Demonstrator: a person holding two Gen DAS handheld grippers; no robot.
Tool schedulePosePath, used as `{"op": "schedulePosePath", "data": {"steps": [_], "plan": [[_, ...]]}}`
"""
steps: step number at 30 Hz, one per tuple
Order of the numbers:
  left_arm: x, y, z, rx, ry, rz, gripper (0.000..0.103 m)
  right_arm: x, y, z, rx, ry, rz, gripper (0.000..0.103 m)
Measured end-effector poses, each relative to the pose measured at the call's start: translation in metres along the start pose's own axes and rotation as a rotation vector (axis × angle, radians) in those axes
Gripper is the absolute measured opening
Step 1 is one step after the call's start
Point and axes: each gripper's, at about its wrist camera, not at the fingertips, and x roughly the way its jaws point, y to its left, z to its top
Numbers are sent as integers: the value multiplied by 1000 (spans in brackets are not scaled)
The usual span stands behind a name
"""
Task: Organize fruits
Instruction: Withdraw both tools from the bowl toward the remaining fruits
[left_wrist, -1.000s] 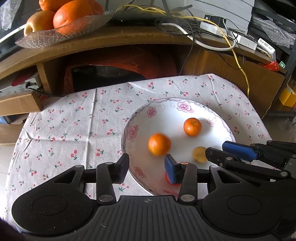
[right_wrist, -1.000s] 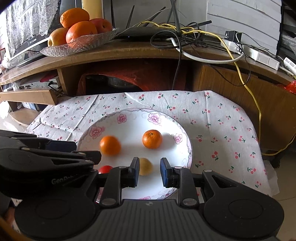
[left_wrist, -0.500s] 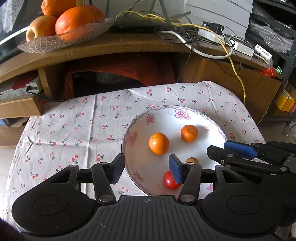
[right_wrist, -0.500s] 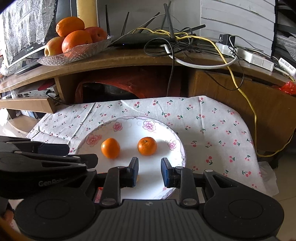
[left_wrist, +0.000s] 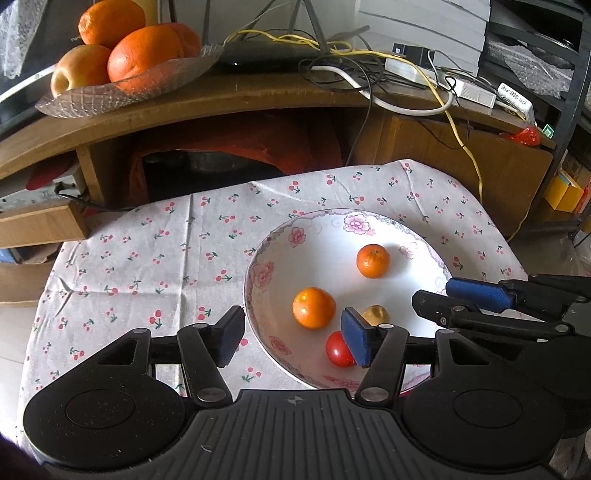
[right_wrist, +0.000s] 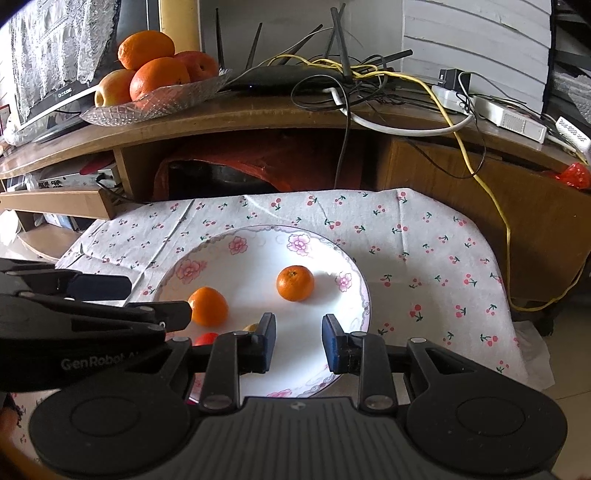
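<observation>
We see four small fruits lying in the white, flower-rimmed ceramic plate (left_wrist: 424, 254): a round orange mandarin (left_wrist: 373, 261) toward the far side, a second orange mandarin (left_wrist: 314, 308) nearer and to its left, a small yellowish-brown fruit (left_wrist: 376, 314) and a small red tomato-like fruit (left_wrist: 338, 350) close to the near rim. The four lie apart from one another, though the yellowish fruit and the red one are close together.

From the left wrist camera, our left gripper (left_wrist: 295, 334) has its fingers spread wide with nothing between them. The nearer mandarin lies just beyond the gap, closer to the right-hand finger; that finger's blue pad (left_wrist: 356, 341) covers part of the red fruit and the yellowish fruit, and we cannot tell whether it touches either. The other finger hangs over the cloth just outside the plate's left rim.

From the right wrist camera, our right gripper (right_wrist: 298, 343) has its fingers moderately apart and holds nothing; only bare white plate shows between them. The far mandarin (right_wrist: 295, 283) lies beyond the gap, well clear of the pads. The nearer mandarin (right_wrist: 208, 306) sits left of the fingers, partly behind the left gripper's black arm, and the yellowish and red fruits peek out just beside the left-hand finger.

The plate rests on a white cloth printed with red cherries (left_wrist: 147, 258). Behind it stands a curved wooden shelf (left_wrist: 258, 99) bearing a clear glass dish of large oranges and apples (left_wrist: 125, 77) and a tangle of cables (left_wrist: 369, 70).
</observation>
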Motion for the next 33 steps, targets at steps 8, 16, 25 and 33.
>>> {"op": "schedulePosePath", "data": {"steps": [8,16,25,33], "plan": [[-11,1,-4,25,-16,9,65,-7,6,-3,-9,-3,15,29],[-23,-1,-12,84,-35,22,64,-13,12,-10,-33,8,28,29],[-39,0,-23,128,-43,30,63,-21,23,-19,-60,27,49,29],[-47,7,-34,162,-36,35,63,-23,37,-27,-102,46,70,29]]}}
